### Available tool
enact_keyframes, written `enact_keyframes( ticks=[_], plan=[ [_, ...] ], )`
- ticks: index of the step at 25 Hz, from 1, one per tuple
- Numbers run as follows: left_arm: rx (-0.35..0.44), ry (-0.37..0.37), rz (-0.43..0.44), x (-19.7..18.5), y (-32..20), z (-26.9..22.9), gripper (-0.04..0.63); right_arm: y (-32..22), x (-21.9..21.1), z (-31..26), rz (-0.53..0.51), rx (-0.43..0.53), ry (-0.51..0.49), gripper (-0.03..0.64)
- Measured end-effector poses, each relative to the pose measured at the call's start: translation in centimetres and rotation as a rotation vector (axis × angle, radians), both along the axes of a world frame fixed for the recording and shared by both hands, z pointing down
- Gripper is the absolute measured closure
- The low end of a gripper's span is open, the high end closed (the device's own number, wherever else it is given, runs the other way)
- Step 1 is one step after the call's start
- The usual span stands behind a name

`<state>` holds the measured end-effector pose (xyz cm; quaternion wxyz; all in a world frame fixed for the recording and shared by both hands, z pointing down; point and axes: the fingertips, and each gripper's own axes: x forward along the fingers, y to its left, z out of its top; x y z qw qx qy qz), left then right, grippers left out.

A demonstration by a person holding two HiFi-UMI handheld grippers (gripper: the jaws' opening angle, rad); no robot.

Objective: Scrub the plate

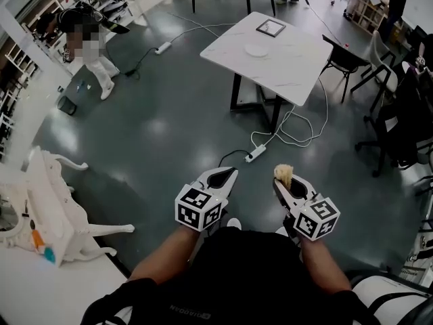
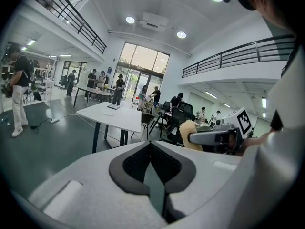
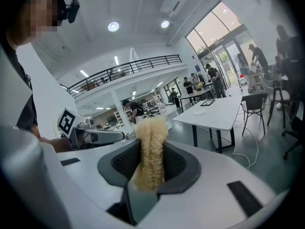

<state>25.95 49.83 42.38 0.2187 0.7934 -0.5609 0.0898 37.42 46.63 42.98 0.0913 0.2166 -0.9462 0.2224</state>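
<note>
Approach step: scrubbing is not yet begun. A tan scrubber (image 1: 283,173) is clamped in the right gripper (image 1: 285,183). The left gripper (image 1: 227,175) is closed on nothing. What appears to be the plate (image 1: 257,49) lies on the white table (image 1: 298,70), upper centre of the head view, well apart from both grippers. Next, the table must be approached.

Head cam down, others fwd
</note>
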Motion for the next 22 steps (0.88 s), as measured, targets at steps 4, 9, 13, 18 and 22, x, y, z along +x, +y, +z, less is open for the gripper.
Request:
enact_keyframes(
  ticks=[4, 9, 13, 18, 22],
  plan=[
    [-0.012, 0.006, -0.014, -3.1, 0.7, 0.7, 0.588, 0.5, -2.7, 0.3, 0.003, -0.001, 0.006, 0.497],
    [-0.023, 0.016, -0.023, -6.1, 1.6, 1.4, 0.588, 1.5, -5.9, 0.5, -0.014, 0.008, 0.025, 0.497],
    [-0.016, 0.032, -0.043, -7.7, 1.7, 1.3, 0.588, 1.4, -7.8, 0.6, -0.035, 0.009, 0.045, 0.497],
    [-0.001, 0.035, -0.074, -9.3, 1.7, 1.3, 0.588, 0.8, -10.0, 0.6, -0.069, 0.029, 0.054, 0.497],
    [-0.008, 0.036, -0.096, -10.7, 1.3, 1.7, 0.588, 0.0, -12.2, 0.6, -0.098, 0.032, 0.040, 0.497]
  ],
)
